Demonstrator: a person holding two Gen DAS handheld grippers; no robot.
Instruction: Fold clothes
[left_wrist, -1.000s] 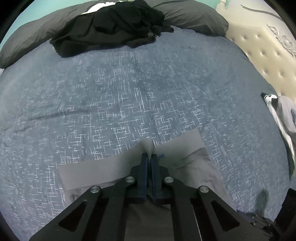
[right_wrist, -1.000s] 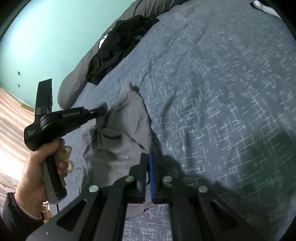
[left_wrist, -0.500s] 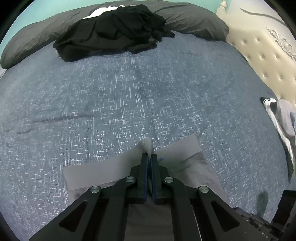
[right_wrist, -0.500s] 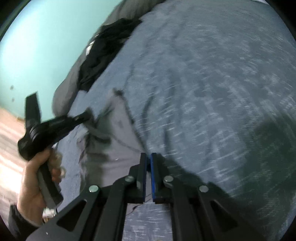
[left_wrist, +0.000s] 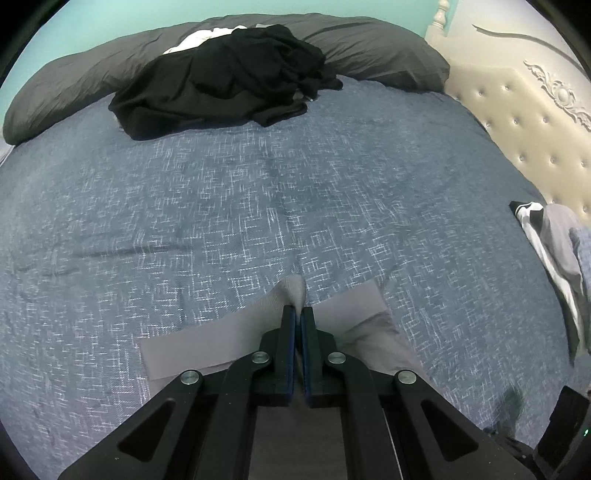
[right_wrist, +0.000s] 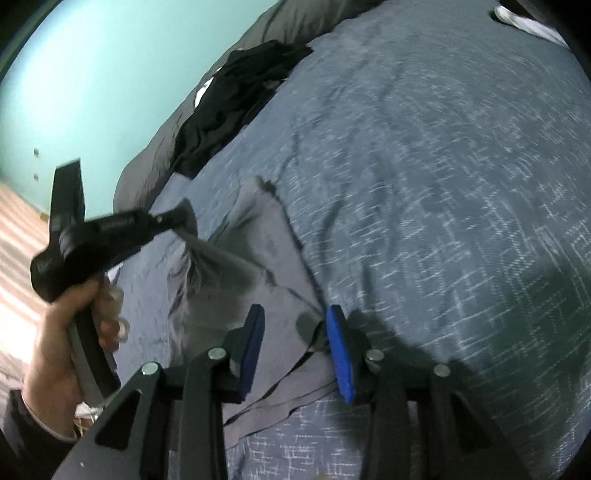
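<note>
Two grippers work over a blue bed (left_wrist: 258, 192) by a teal wall (right_wrist: 92, 74). Left gripper (left_wrist: 298, 314) jaws pinch the grey garment (left_wrist: 207, 343); right gripper (right_wrist: 295, 325) jaws gape.

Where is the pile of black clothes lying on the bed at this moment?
In the left wrist view, the black clothes lie at the far side of the bed, partly on the dark grey pillow, far beyond the grey garment.
</note>
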